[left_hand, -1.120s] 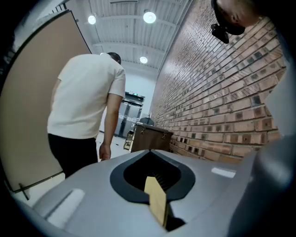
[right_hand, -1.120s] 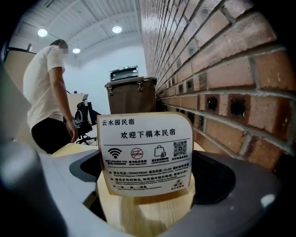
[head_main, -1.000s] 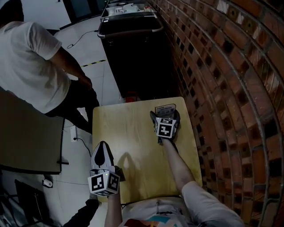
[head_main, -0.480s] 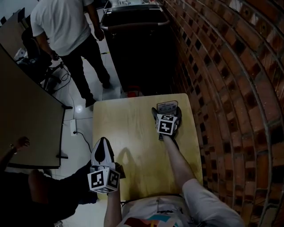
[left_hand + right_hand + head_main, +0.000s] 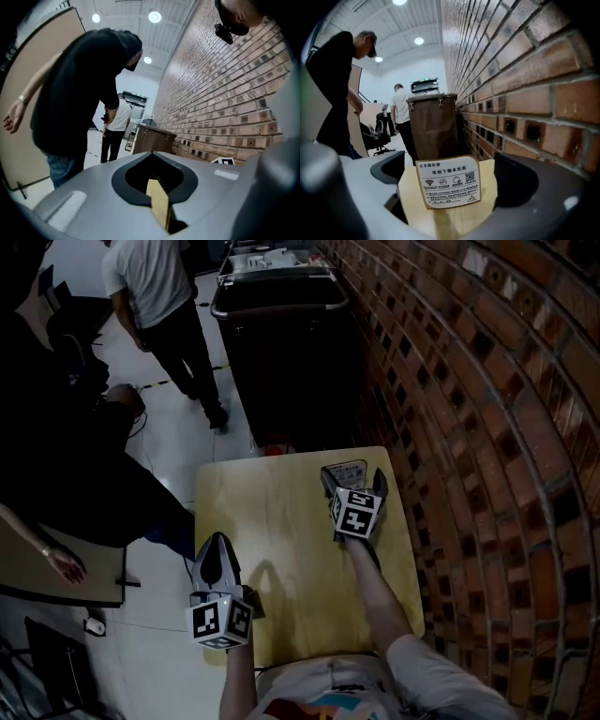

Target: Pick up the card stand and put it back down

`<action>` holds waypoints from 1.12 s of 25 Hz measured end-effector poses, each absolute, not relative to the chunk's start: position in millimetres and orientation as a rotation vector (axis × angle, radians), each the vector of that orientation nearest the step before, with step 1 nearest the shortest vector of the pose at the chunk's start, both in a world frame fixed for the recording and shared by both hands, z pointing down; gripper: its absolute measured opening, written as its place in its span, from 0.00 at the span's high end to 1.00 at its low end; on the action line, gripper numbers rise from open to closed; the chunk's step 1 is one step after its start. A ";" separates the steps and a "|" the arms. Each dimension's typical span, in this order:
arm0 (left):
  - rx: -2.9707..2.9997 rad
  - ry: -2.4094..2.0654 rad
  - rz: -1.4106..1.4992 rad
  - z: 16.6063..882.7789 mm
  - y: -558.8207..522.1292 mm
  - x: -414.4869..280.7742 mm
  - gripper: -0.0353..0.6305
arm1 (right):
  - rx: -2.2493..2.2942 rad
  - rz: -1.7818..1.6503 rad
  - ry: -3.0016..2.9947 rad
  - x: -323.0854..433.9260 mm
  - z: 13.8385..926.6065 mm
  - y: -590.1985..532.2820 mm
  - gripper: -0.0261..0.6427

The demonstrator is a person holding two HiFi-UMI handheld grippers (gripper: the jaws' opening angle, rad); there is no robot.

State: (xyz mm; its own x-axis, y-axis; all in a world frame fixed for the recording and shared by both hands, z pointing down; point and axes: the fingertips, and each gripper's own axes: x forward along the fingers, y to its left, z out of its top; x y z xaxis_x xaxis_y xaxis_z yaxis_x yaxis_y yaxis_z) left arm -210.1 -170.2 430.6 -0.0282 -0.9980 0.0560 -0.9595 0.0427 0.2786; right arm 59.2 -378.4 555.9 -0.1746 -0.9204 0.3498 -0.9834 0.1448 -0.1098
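Note:
The card stand (image 5: 349, 471) is a small upright card with printed text, standing at the far right of the wooden table (image 5: 272, 521). My right gripper (image 5: 352, 480) is open, with one jaw on each side of the stand. In the right gripper view the card stand (image 5: 449, 183) faces the camera between the spread jaws of the right gripper (image 5: 452, 171), with a gap on both sides. My left gripper (image 5: 215, 540) is shut and holds nothing, over the table's near left edge. In the left gripper view the left gripper (image 5: 151, 154) has its jaws together.
A brick wall (image 5: 487, 427) runs close along the table's right side. A dark wheeled cart (image 5: 281, 343) stands just beyond the far edge. A person in dark clothes (image 5: 84, 465) bends over at left, and another in a white shirt (image 5: 155, 287) stands farther off.
The right gripper's jaws look a little wider apart around the stand. The left gripper has stayed put. The people on the floor at left have moved.

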 end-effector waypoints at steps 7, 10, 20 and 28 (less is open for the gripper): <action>2.075 -2.053 -0.290 412.9 -156.6 -194.2 0.94 | 2.006 0.290 -2.367 79.3 453.4 -316.5 0.82; 2.112 -2.042 -0.311 402.9 -151.2 -189.7 0.94 | 2.011 0.229 -2.472 81.6 415.5 -289.1 0.95; 2.235 -2.049 -0.402 351.7 -124.8 -173.2 0.94 | 1.863 0.254 -2.719 63.9 363.4 -184.1 0.95; 2.247 -2.021 -0.426 347.2 -119.0 -165.0 0.94 | 1.815 0.108 -2.734 54.8 347.6 -154.3 0.95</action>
State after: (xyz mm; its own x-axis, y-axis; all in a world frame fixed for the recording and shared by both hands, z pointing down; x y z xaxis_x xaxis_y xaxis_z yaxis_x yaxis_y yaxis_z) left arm -165.0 -119.0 347.2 0.0857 -0.9855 -0.1464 -0.9607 -0.1207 0.2501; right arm 54.8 -154.3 347.6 -0.3817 -0.9207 -0.0813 -0.9114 0.3895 -0.1325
